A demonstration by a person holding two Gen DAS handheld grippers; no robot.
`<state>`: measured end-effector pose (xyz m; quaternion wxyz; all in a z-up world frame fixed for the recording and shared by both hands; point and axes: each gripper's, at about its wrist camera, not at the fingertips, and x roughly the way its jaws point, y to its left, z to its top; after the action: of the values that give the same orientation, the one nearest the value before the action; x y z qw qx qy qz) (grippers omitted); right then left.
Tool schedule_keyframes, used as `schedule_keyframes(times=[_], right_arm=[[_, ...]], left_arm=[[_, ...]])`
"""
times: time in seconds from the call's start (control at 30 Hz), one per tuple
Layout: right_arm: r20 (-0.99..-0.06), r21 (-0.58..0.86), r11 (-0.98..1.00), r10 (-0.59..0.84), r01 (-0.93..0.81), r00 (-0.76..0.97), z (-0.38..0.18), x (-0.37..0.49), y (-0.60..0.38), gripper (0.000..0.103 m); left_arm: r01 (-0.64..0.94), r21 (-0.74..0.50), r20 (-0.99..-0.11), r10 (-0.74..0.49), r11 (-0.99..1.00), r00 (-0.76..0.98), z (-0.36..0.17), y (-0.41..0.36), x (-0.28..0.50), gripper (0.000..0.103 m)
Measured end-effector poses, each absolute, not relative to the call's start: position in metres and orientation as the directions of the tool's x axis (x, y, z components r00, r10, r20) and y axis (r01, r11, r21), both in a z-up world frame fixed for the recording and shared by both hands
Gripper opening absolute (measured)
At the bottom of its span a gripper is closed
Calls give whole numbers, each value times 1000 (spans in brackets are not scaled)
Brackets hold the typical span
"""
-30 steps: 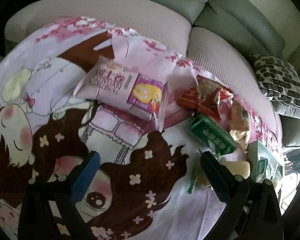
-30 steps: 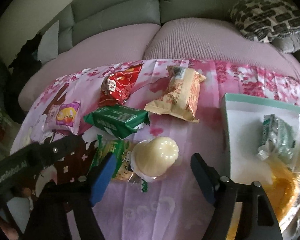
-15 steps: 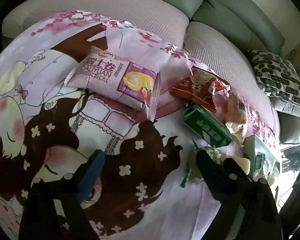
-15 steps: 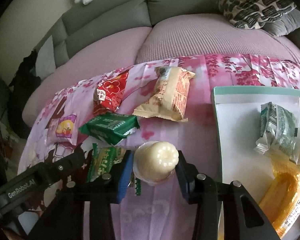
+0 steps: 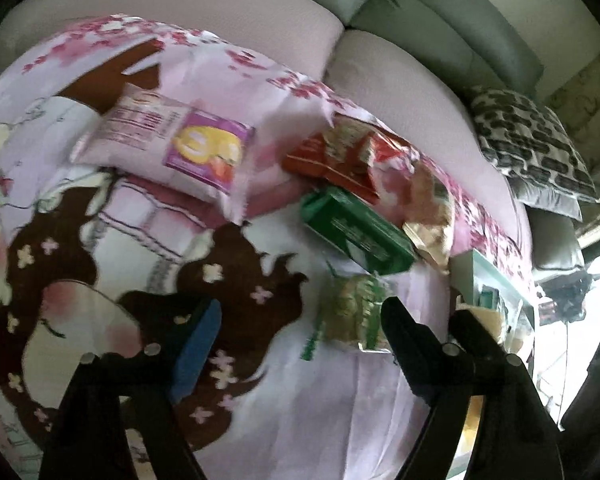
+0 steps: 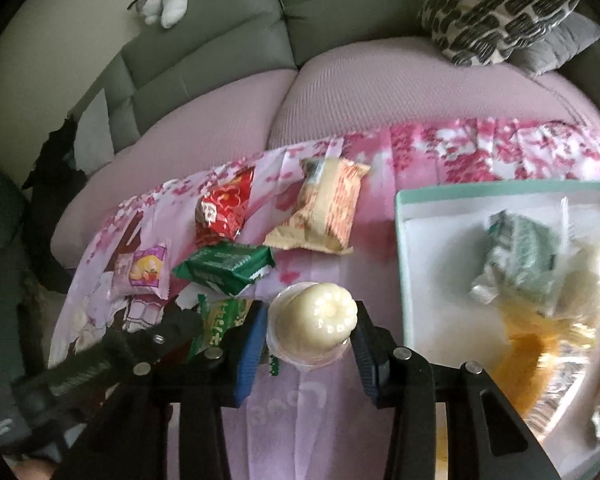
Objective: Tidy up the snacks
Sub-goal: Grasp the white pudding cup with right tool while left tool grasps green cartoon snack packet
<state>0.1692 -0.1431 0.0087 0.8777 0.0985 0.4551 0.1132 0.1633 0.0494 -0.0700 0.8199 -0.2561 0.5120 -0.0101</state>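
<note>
Pink printed blanket (image 6: pixel 460 152) as landmark, white tray (image 6: pixel 404 280) on its right part, right gripper (image 6: pixel 306 338) clamped on cream jelly cup (image 6: pixel 316 320) between both pads, just left of tray, left gripper (image 5: pixel 300 340) closing, nothing between fingers, green snack packet (image 5: pixel 352 308) just beyond.

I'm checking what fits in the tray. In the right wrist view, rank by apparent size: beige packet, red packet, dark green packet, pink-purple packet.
1. beige packet
2. dark green packet and red packet: look alike, unranked
3. pink-purple packet, though it lies farthest off, so unsure

Dim daylight, window glare at right — motion blur, fisheye-warped edges
</note>
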Motion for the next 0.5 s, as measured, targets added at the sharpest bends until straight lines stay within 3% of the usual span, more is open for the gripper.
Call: schedule_keyframes(times=[0.2, 0.5], right_arm=[[-758, 279, 958, 261, -65, 597, 30, 161, -167, 45], [-759, 278, 960, 227, -11, 609, 39, 159, -185, 45]], left_arm=[[-168, -377, -844, -263, 911, 468, -65, 27, 170, 83], [-87, -186, -884, -128, 979, 449, -68, -7, 179, 83]])
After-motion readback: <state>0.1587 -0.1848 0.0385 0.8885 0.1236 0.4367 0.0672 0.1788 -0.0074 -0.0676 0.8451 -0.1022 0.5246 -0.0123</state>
